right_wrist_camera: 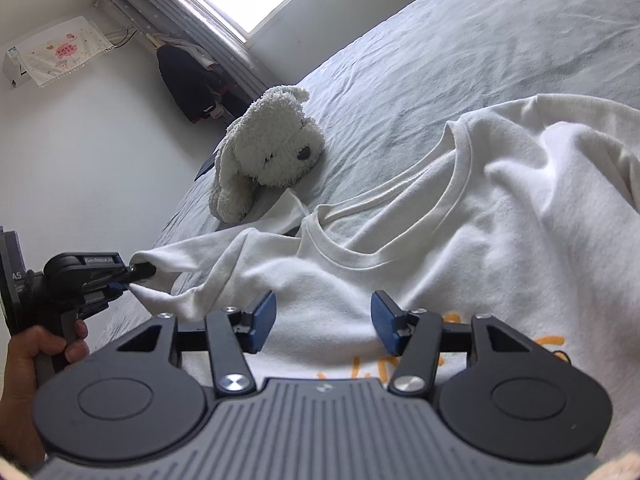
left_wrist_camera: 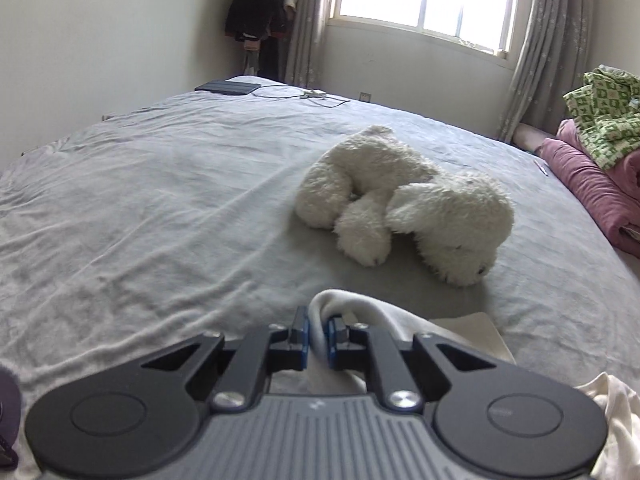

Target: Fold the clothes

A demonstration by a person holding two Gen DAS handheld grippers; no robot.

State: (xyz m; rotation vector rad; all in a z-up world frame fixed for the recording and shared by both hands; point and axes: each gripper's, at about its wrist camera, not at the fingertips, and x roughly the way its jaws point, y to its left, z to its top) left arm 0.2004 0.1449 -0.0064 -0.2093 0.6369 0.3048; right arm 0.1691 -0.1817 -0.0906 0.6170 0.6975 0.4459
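A white sweatshirt (right_wrist_camera: 500, 216) with orange print lies face up on the grey bed sheet (right_wrist_camera: 480, 52), neckline toward the far side. My left gripper (left_wrist_camera: 318, 338) is shut on the sweatshirt's sleeve cuff (left_wrist_camera: 340, 304) and holds it just above the sheet. It also shows in the right wrist view (right_wrist_camera: 134, 276), at the left, with the sleeve (right_wrist_camera: 200, 264) stretched out from the shirt's body. My right gripper (right_wrist_camera: 324, 320) is open and empty, hovering over the shirt's chest just below the collar.
A white plush dog (left_wrist_camera: 404, 204) lies on the bed beyond the sleeve. A dark tablet (left_wrist_camera: 228, 87) with a cable lies at the far edge. Folded pink and green bedding (left_wrist_camera: 600, 152) is piled at the right. Dark coats (left_wrist_camera: 260, 4) hang in the corner.
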